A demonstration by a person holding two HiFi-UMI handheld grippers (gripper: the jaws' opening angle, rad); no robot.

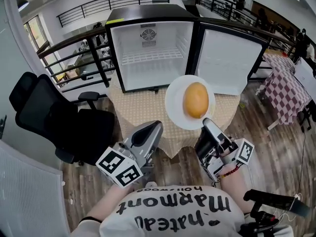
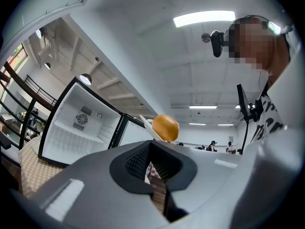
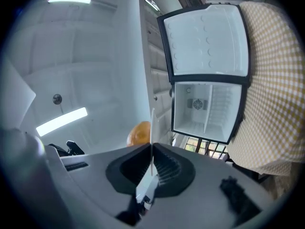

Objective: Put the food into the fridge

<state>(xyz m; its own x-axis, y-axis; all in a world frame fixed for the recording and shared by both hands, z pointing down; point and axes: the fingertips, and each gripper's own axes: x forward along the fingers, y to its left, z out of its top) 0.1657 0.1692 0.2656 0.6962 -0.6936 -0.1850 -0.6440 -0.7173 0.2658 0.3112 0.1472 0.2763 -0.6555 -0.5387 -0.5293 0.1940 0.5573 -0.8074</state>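
While the food (image 1: 196,99), a golden-orange oval piece, sits on the white plate (image 1: 174,107) in mid-air, we judge the task about half done: the load is lifted, but nothing has gone inside the fridge (image 1: 148,21). The right tool (image 1: 208,122) is clamped on the near rim of the plate, and its own view shows the thin edge pinched between the jaws with the food just past them. The left tool (image 1: 151,128) hangs low on our left, its jaws only a narrow slit apart with nothing between them. The fridge stands on the worktop (image 1: 140,110), which has a yellow checked cloth, and its door (image 1: 228,59) is swung wide to the right. Its white interior looks empty, with one wire shelf (image 1: 150,56) across the middle. What we still have to do is carry the plate forward over the worktop, slide it onto the shelf or the floor of the fridge, let go, and probably shut the door. Nothing lies on the cloth between the plate and the opening, so we see a clear way in. The open door stands just right of the plate, so a drift that way could knock it. The one-sided grip on the rim could also let the plate tip and the food roll. A black office chair (image 1: 54,117) stands well to the left, and a railing (image 1: 74,53) runs behind the fridge.
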